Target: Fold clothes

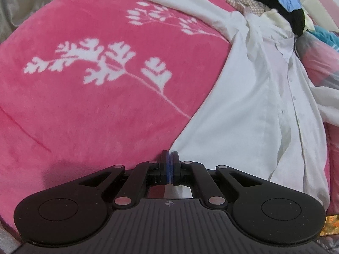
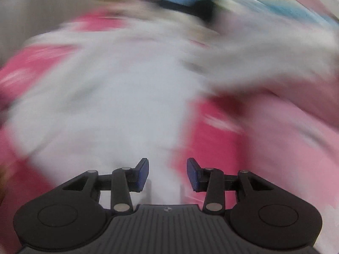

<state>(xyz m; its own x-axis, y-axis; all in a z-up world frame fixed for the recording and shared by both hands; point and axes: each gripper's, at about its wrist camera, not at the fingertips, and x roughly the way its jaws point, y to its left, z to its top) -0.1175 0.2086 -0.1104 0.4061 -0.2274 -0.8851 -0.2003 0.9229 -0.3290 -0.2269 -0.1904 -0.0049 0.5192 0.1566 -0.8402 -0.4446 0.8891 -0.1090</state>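
Observation:
A white button-up shirt lies spread on a pink blanket with white leaf prints. My left gripper is shut at the shirt's near left corner; the hem seems pinched between its blue pads. In the right wrist view the picture is blurred by motion. My right gripper is open and empty above the white shirt, near its right edge. One sleeve stretches off to the right.
A pile of other clothes, black, blue and cream, lies at the far right of the bed. More teal and pink fabric sits at the right edge. A grey curtain hangs at the far left.

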